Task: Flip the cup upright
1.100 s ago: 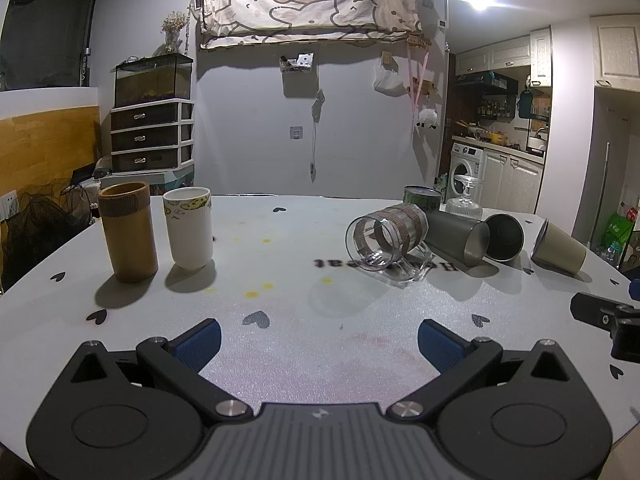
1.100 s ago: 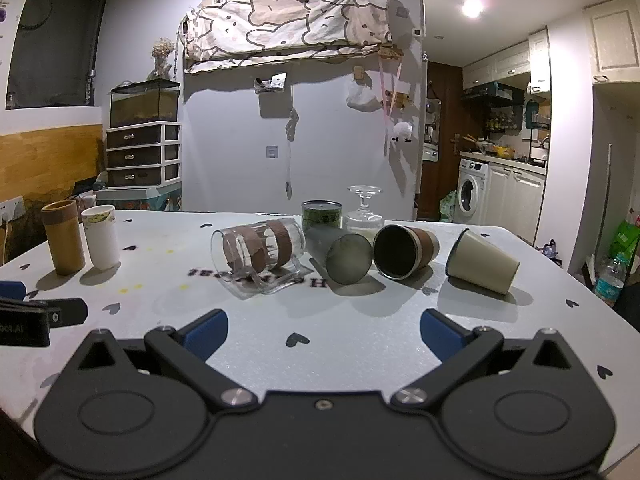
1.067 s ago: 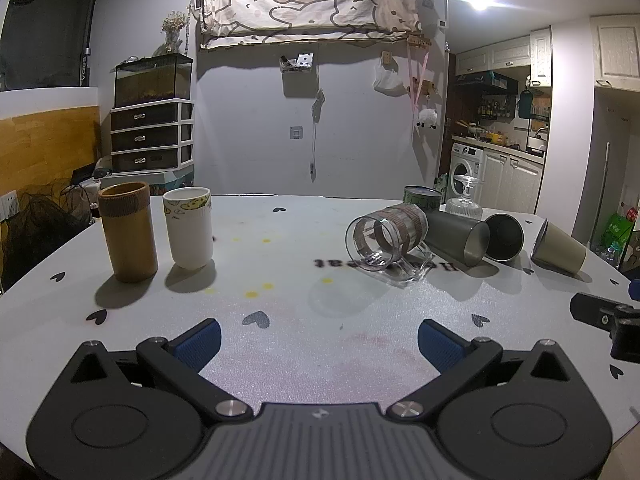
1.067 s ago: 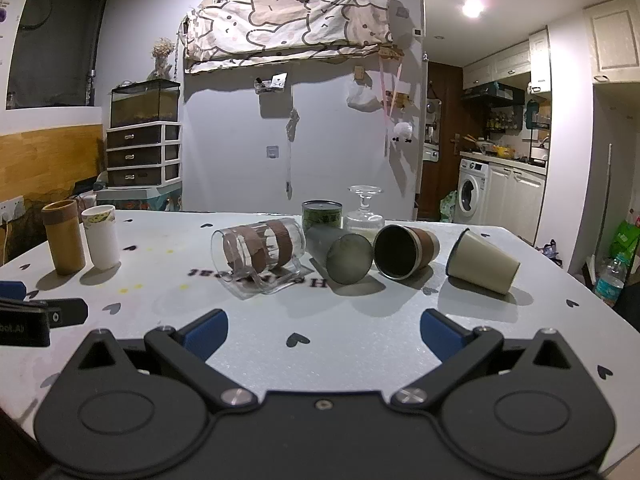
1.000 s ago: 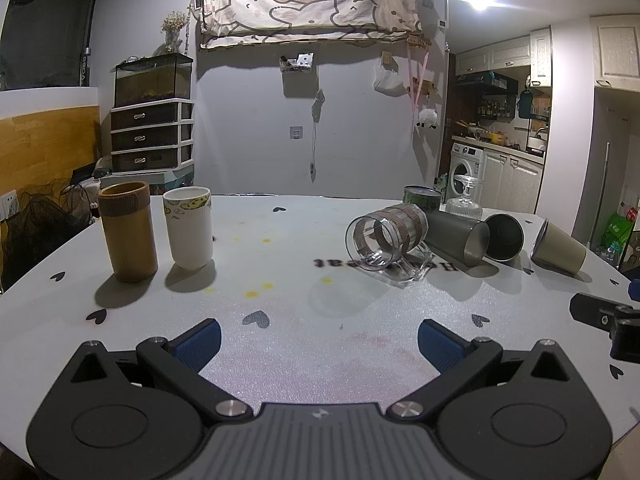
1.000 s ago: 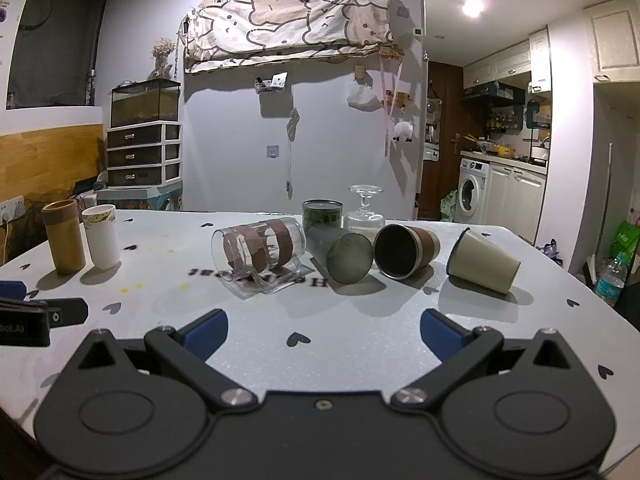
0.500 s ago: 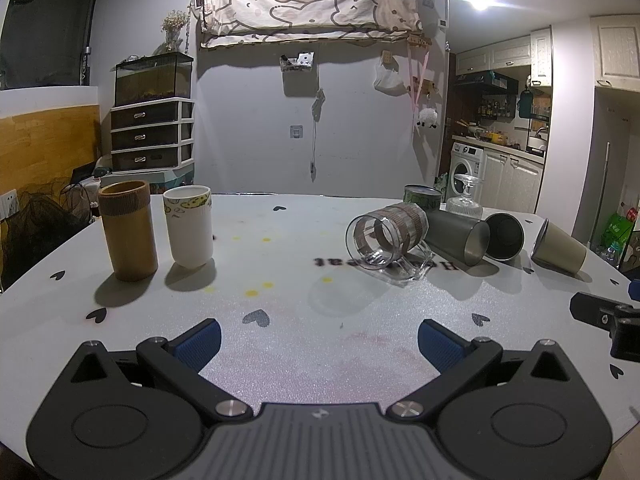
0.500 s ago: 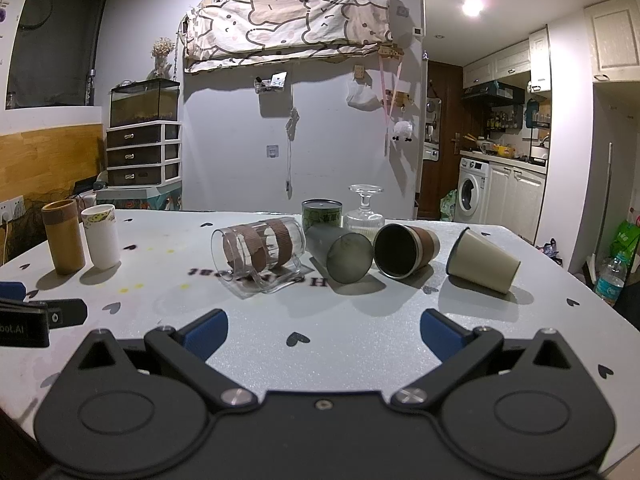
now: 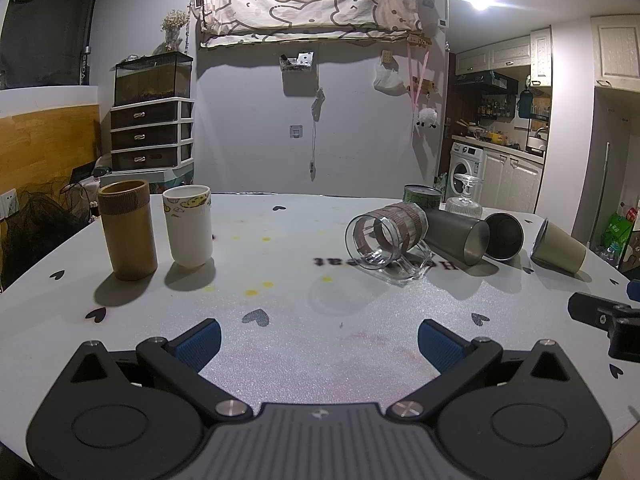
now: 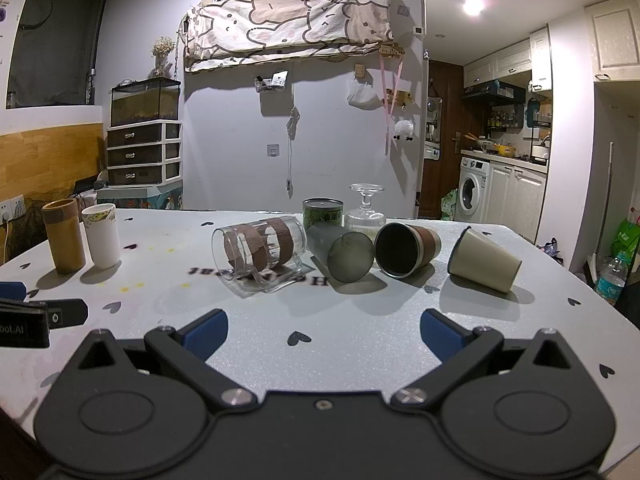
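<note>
Several cups lie on their sides on the white table: a clear glass mug with brown bands, a grey metal tumbler, a dark cup with a brown sleeve and a beige cup. My right gripper is open and empty, near the table's front edge, short of the lying cups. My left gripper is open and empty, further left. Each gripper shows at the edge of the other's view.
A brown cylinder cup and a white paper cup stand upright at the left. A green can and an upside-down glass goblet stand behind the lying cups. The table edge curves away at the right.
</note>
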Motion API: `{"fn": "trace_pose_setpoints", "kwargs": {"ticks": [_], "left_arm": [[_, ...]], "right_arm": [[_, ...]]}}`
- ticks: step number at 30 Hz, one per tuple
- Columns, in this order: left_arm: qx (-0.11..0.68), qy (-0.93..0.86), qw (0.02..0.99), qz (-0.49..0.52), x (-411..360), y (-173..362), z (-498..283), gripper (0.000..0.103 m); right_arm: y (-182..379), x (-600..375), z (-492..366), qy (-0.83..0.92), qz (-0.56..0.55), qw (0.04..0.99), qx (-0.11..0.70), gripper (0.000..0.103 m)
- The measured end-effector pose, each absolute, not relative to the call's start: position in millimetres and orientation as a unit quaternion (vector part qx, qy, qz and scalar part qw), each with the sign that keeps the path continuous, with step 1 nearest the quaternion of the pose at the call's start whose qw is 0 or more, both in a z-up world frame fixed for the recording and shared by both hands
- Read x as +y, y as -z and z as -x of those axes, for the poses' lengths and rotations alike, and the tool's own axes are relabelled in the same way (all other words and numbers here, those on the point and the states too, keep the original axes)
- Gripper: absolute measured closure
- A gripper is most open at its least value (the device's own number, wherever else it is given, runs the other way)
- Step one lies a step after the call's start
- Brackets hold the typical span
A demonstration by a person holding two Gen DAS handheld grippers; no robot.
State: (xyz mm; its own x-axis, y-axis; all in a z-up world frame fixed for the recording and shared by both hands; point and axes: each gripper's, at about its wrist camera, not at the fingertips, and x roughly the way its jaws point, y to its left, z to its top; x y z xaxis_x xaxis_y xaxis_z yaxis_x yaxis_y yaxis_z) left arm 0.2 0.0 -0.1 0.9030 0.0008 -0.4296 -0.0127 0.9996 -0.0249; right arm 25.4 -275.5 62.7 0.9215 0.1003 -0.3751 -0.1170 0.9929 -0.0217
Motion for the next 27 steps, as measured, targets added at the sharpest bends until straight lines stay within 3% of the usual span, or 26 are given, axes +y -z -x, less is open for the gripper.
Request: {"fn": "trace_pose_setpoints", "kwargs": {"ticks": [27], "left_arm": [[0.22,-0.003,0.975,0.014,0.1,0.1,-0.3,0.0]], "right_arm": [[-62.0,-274.7,-28.2,-0.056,0.022,0.98,0.191,0.0]]}}
